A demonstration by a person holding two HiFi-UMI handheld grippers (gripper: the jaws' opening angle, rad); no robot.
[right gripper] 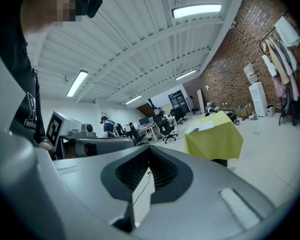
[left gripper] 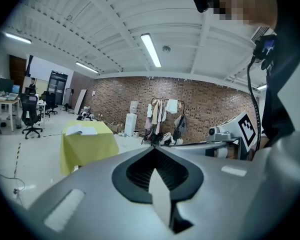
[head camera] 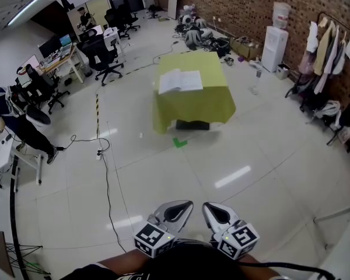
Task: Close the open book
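Note:
An open book [head camera: 179,80] with white pages lies flat on a small table draped in a yellow-green cloth [head camera: 198,104], far ahead across the floor. Both grippers are held low and close to my body, well short of the table. My left gripper [head camera: 184,206] is shut and holds nothing; my right gripper [head camera: 210,209] beside it is shut and holds nothing too. In the left gripper view the jaws [left gripper: 154,147] meet at the tip, with the book [left gripper: 81,130] far off to the left. The right gripper view shows its jaws [right gripper: 149,147] shut and the book [right gripper: 203,127] off to the right.
A black cable [head camera: 107,174] trails over the white tiled floor on the left. Office chairs [head camera: 102,57], desks and a seated person [head camera: 14,118] are at the left. A water dispenser [head camera: 275,44] and a clothes rack [head camera: 332,45] stand along the brick wall at the right. Green tape [head camera: 179,142] marks the floor before the table.

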